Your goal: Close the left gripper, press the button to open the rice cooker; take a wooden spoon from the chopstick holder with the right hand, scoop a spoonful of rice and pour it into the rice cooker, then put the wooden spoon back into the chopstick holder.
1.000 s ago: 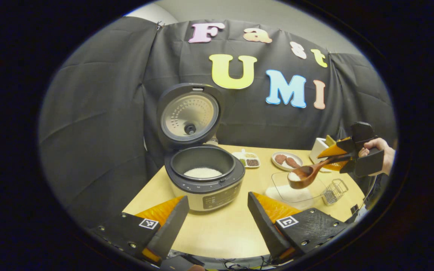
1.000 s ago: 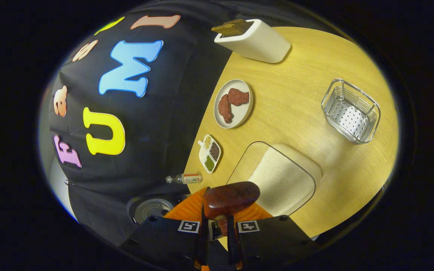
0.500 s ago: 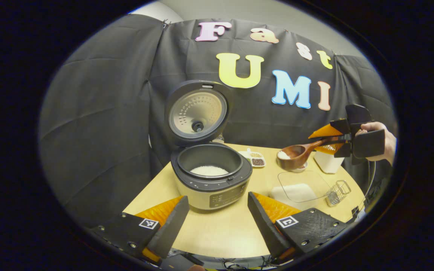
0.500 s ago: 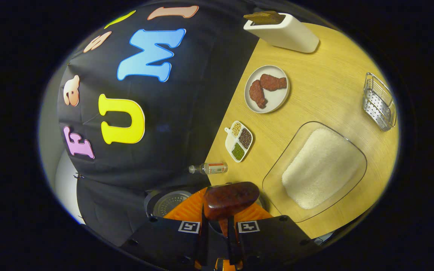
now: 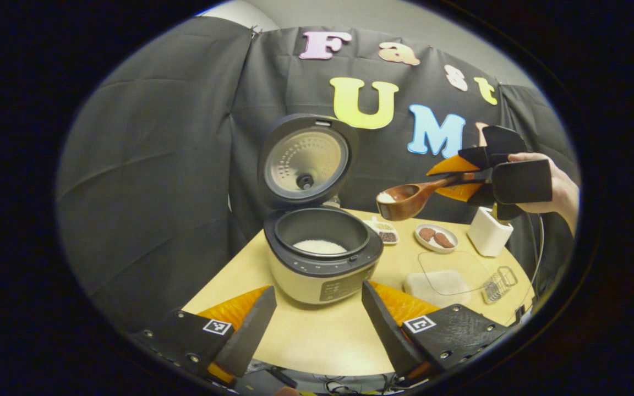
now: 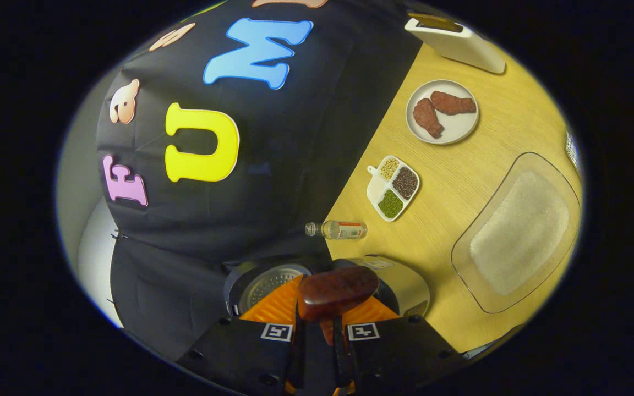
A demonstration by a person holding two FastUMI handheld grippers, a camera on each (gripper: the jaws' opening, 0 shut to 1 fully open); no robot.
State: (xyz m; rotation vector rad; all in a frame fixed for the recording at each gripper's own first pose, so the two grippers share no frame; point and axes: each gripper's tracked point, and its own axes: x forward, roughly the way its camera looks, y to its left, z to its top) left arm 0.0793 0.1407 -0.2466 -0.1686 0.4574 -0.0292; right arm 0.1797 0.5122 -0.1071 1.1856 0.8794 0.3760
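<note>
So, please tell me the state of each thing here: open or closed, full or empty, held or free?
Rice cooker: lid open, rice inside.
Wooden spoon: held, carrying rice.
Right gripper: closed on the spoon handle.
Left gripper: open, empty.
Glass dish: holding rice.
Wire basket: empty.

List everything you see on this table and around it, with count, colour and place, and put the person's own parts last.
rice cooker: one, beige with dark lid up, table's left, white rice inside
wooden spoon: one, brown, some rice in bowl, in the air right of the cooker
glass dish: one, clear, holds white rice
plate: one, white, two brown pieces
divided dish: one, white, three fillings
bottle: one, clear, lying by cooker
chopstick holder: one, white, far right
wire basket: one, metal, right edge
table: one, light wood
left claw: open, empty
right claw: shut on spoon handle
hand: one, holding right claw
</note>
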